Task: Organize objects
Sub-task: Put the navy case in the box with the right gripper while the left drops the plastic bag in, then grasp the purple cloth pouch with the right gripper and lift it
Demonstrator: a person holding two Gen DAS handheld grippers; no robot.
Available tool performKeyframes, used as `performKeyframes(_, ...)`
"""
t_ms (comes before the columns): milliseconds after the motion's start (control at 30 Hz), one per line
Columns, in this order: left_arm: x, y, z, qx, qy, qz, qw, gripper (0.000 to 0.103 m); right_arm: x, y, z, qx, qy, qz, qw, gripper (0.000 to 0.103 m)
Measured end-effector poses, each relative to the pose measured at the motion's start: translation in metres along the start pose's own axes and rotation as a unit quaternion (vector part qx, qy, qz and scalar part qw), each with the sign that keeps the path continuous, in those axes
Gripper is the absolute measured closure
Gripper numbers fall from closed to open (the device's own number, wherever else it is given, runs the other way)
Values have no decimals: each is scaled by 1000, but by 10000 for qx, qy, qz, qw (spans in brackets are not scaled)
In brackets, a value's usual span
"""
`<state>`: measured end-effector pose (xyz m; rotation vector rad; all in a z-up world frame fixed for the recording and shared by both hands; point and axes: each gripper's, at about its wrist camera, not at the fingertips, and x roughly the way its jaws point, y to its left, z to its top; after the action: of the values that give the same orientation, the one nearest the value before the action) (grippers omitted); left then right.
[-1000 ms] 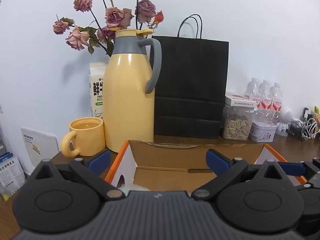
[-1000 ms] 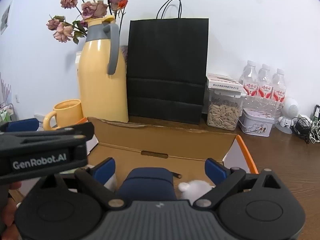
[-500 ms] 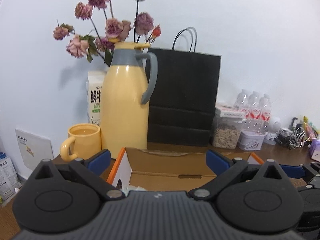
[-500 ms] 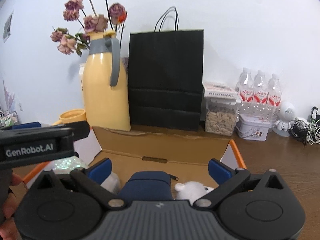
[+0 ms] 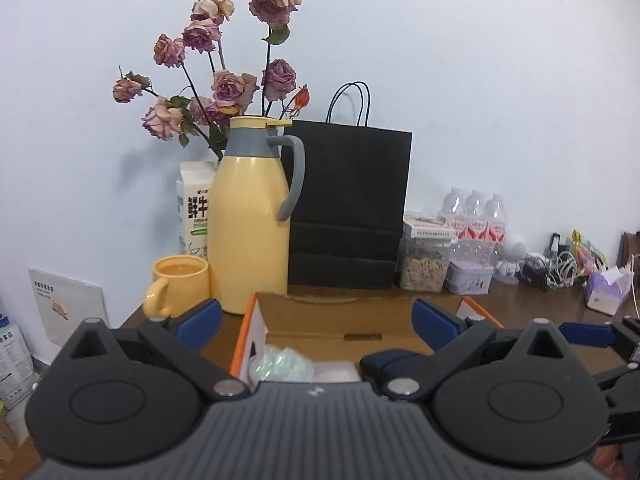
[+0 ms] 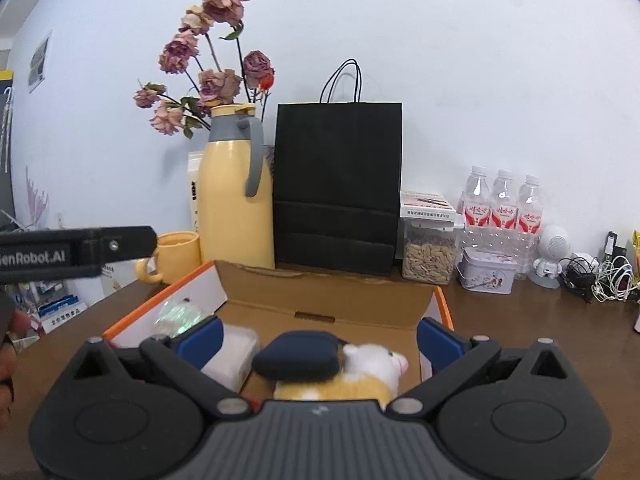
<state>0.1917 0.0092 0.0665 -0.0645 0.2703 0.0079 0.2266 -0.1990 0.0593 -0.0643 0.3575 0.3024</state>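
An open cardboard box (image 6: 332, 300) with orange edges sits on the brown table; it also shows in the left wrist view (image 5: 340, 320). Inside lie a dark blue pouch (image 6: 298, 360), a white and orange plush toy (image 6: 372, 372), a white packet (image 6: 236, 346) and a shiny greenish wrapped item (image 6: 180, 314), which also shows in the left wrist view (image 5: 280, 364). My right gripper (image 6: 318, 338) is open and empty above the box's near side. My left gripper (image 5: 316, 322) is open and empty, held back from the box.
Behind the box stand a yellow thermos jug (image 5: 250, 220) with dried roses, a yellow mug (image 5: 178, 284), a milk carton (image 5: 194, 208), a black paper bag (image 5: 348, 208), a seed jar (image 6: 428, 248), a tin (image 6: 486, 276), water bottles (image 6: 502, 204) and cables (image 6: 600, 276).
Both grippers have pulled back and risen away from the box. More of the box's contents shows in the right wrist view. Both stay open.
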Motion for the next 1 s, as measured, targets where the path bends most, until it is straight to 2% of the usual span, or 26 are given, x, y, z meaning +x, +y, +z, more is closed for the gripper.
performKeyframes(667, -101, 36, -67, 36, 591, 280, 9979, 0, -101, 14, -68, 152, 406, 253, 9987, 0)
performKeyframes(833, -108, 47, -86, -84, 841, 336, 9959, 0, -108, 15, -88, 307, 660, 526, 9960, 0)
performKeyframes(1000, -112, 56, -100, -191, 1006, 377, 9940, 0, -95, 23, -106, 415, 1058, 942, 9890, 0)
